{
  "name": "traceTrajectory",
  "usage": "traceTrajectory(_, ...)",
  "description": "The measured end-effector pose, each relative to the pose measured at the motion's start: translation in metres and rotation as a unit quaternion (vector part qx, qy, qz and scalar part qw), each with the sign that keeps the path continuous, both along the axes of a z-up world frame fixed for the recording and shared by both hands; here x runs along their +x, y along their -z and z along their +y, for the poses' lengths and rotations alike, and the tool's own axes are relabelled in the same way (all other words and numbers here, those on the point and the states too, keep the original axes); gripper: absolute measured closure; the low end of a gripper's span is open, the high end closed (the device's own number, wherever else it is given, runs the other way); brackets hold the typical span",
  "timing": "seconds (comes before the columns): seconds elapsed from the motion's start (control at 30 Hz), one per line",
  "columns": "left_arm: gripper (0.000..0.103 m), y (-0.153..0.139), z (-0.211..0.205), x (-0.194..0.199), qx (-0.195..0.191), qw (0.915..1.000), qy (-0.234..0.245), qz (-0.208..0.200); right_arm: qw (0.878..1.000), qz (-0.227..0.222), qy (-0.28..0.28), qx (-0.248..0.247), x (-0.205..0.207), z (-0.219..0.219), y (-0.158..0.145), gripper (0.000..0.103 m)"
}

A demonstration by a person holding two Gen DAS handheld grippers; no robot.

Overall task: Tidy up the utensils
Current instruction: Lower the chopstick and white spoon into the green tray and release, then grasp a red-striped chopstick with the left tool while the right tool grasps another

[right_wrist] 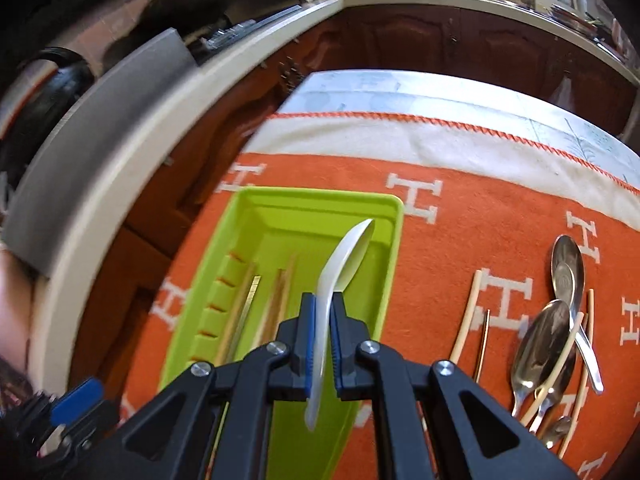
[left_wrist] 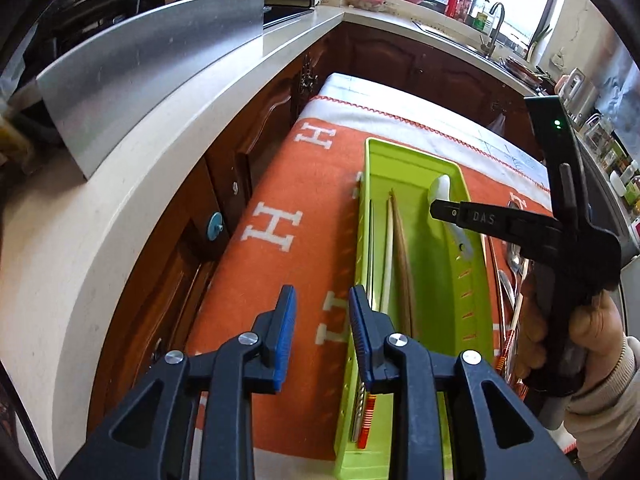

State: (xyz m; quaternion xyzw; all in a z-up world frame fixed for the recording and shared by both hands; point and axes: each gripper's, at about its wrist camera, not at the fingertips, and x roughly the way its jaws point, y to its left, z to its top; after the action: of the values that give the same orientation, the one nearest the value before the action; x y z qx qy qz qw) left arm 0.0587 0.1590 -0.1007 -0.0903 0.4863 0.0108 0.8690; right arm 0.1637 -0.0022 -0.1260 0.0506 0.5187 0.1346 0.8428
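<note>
A lime green utensil tray lies on an orange cloth with white H letters. Several chopsticks lie in it. My right gripper is shut on a white plastic spoon and holds it above the tray's right side, bowl pointing away. My left gripper is open and empty, over the tray's left rim near its front end. Metal spoons and loose chopsticks lie on the cloth right of the tray.
A pale counter edge with brown cabinets runs along the left and back. A steel panel stands on the counter. A sink tap and bottles stand by the window at the back.
</note>
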Motion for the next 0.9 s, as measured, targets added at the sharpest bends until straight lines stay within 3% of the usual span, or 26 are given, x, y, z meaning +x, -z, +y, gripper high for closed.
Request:
traceTrajectory(0.1,0.077,0.001,0.001,-0.002,0.0,1.0,-0.004,0.001,1.0,0.003,0.002,-0.014,-0.001,0.003,-0.001,0.096)
traceTrajectory(0.27,0.06,-0.007,0.0,-0.009,0.006,0.9999,-0.009,-0.009,1.0,-0.008,-0.008,-0.028,-0.019,0.004,-0.013,0.096)
traceTrajectory(0.5,0.046,-0.021,-0.014,-0.023,0.041,0.9989,-0.005,-0.024,0.999,-0.043,-0.02,-0.024,-0.059,-0.014,-0.044,0.096)
traceTrajectory(0.9,0.027,-0.041,-0.07,-0.049,0.053,0.9958,0.053,-0.053,0.997,-0.079,0.0,-0.018,-0.126,-0.072,-0.074,0.095)
